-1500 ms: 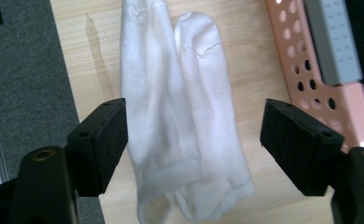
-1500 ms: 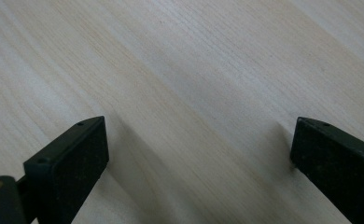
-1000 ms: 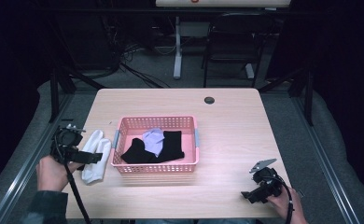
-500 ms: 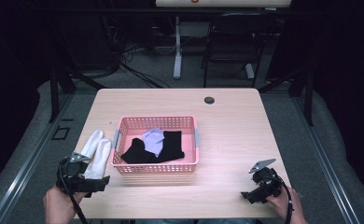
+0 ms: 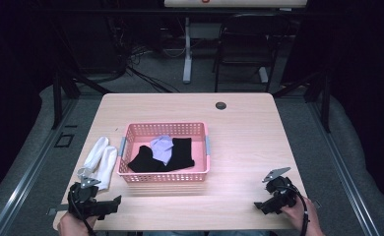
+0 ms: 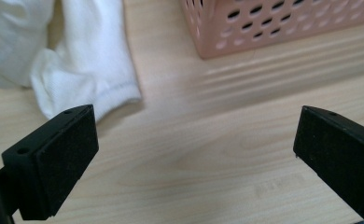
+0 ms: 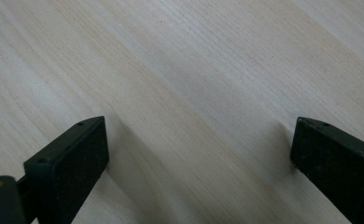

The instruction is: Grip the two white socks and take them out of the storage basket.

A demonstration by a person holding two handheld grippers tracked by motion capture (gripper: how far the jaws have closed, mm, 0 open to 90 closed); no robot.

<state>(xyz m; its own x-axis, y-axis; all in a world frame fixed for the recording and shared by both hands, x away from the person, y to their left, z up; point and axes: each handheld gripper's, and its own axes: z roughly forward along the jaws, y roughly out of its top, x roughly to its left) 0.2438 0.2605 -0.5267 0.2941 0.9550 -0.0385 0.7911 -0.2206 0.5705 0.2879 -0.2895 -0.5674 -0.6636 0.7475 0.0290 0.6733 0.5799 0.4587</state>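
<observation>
A pink plastic basket (image 5: pixel 207 147) stands mid-table holding black socks (image 5: pixel 181 153) and a pale lavender cloth (image 5: pixel 161 146). Two white socks (image 5: pixel 101 158) lie on the wood just left of it. My left gripper (image 5: pixel 112 204) rests open at the front left corner, jaws spread wide and pointing right. In the left gripper view the white sock's cuff (image 6: pixel 103 91) lies just beyond the left jaw and the basket's corner (image 6: pixel 273 25) is at the top. My right gripper (image 5: pixel 260 206) sits open at the front right on bare wood, nothing between its jaws (image 7: pixel 199 154).
A small black round cap (image 5: pixel 221 105) sits near the table's far edge. The wooden table (image 5: pixel 244 132) has bare room right of the basket and along the front. Chair legs, cables and a stand lie on the dark floor behind.
My left gripper has drawn back from beside the white socks to the front left corner and turned its jaws rightward. The right gripper has barely moved.
</observation>
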